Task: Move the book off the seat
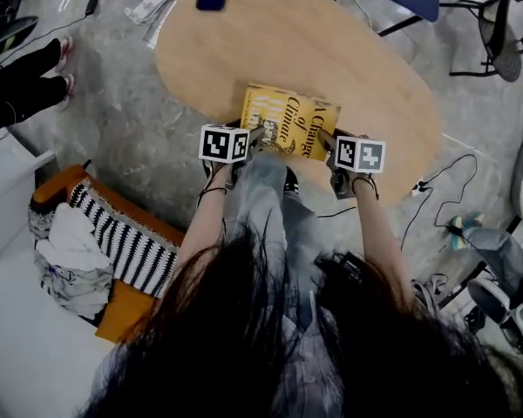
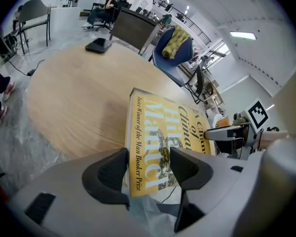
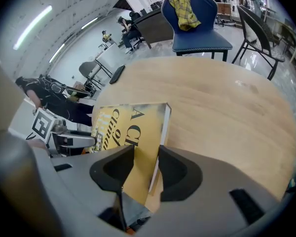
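The step in hand looks like setting the book [image 1: 289,120] down on the bench [image 1: 270,33]. To do it well, both hands should lower together so the cover stays level. The far edge should land first, well in from the rim. Neither grip should loosen until the bench carries the full weight, because a book left overhanging the near edge could tip back toward the person's lap.

The left gripper [image 2: 148,162] has its fingers [image 2: 108,174] closed across the near left corner, one under the spine side and one on the cover. The right gripper [image 3: 145,164] pinches the near right corner through its thickness, with its fingers [image 3: 172,174] pressed on both faces.

In the head view the book sits at the bench's near rim, between the two grippers and tilted slightly. I cannot tell whether its far edge touches the wood yet. The orange seat [image 1: 122,307] with the striped cloth is well apart, to the person's left.

The book is a thick yellow volume with large dark and white lettering and a pale page block. It looks stiff enough to hold flat by two corners.
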Demonstrator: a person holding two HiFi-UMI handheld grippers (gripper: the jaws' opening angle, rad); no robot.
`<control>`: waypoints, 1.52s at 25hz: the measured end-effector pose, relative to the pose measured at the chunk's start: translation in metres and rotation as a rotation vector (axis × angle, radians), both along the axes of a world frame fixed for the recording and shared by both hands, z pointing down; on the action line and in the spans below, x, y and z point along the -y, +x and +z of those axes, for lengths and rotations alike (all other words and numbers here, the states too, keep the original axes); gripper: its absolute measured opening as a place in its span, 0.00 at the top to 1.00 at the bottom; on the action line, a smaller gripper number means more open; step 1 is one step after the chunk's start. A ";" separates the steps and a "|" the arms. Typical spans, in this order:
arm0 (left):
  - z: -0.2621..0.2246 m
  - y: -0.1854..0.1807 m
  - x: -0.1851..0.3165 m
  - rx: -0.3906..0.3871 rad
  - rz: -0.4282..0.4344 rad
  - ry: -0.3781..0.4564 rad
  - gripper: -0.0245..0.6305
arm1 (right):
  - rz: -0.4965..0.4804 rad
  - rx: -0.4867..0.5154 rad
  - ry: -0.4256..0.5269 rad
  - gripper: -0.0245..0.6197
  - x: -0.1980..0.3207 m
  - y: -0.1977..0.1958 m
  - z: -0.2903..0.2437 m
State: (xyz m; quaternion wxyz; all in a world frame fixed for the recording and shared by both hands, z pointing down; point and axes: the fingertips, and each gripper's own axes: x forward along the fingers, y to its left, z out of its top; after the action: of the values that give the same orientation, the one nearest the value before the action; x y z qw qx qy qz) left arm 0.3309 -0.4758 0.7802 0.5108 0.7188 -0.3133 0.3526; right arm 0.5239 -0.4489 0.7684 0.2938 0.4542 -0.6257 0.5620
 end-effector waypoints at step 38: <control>-0.073 -0.015 -0.002 -0.067 -0.179 0.184 0.53 | 0.107 0.072 0.277 0.75 0.015 -0.015 -0.091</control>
State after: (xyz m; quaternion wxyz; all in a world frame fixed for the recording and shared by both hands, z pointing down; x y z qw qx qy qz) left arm 0.3157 -0.4742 0.7076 0.4821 0.7431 -0.3903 0.2511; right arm 0.5087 -0.4641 0.6772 0.1754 0.5028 -0.6823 0.5010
